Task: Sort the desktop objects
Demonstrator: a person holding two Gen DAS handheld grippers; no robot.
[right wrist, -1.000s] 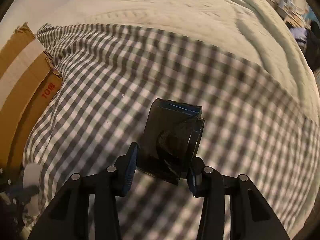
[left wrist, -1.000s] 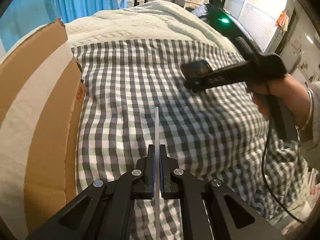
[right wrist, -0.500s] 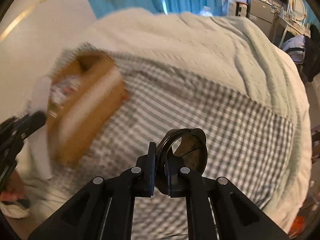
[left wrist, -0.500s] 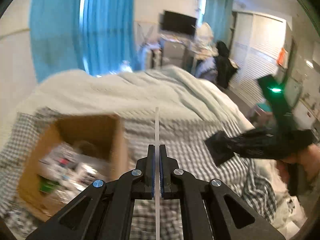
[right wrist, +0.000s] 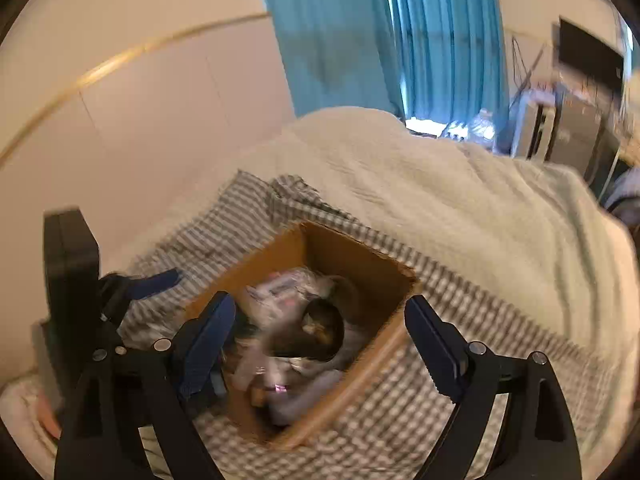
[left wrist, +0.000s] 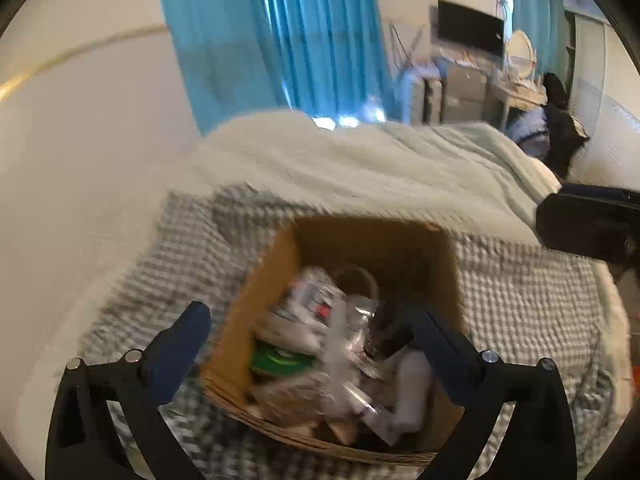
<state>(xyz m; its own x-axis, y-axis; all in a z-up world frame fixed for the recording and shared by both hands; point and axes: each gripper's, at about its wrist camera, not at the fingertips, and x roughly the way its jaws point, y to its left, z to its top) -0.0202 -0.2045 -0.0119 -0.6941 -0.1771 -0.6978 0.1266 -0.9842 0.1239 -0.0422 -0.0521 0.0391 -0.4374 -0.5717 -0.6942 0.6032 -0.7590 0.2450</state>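
Observation:
An open cardboard box [left wrist: 260, 280] [right wrist: 360, 264] full of mixed small items sits on the grey checked cloth. My left gripper [left wrist: 312, 332] hangs open and empty over the box; a thin clear strip [left wrist: 340, 344] lies blurred among the contents below it. My right gripper [right wrist: 320, 320] is also open and empty over the box, with a dark ring-shaped object [right wrist: 320, 332] lying in the box between its fingers. The left gripper [right wrist: 132, 284] shows at the left of the right wrist view. The right gripper's body [left wrist: 588, 224] shows at the right edge of the left wrist view.
The checked cloth [left wrist: 520, 300] covers a bed with a pale green blanket [left wrist: 360, 160] behind the box. A cream wall [right wrist: 140, 120] is close on the left. Blue curtains [left wrist: 280, 40] and furniture stand at the back.
Both grippers have swung over the box and opened. The left let go of the thin clear strip and the right let go of the dark ring; both items now lie in the box.

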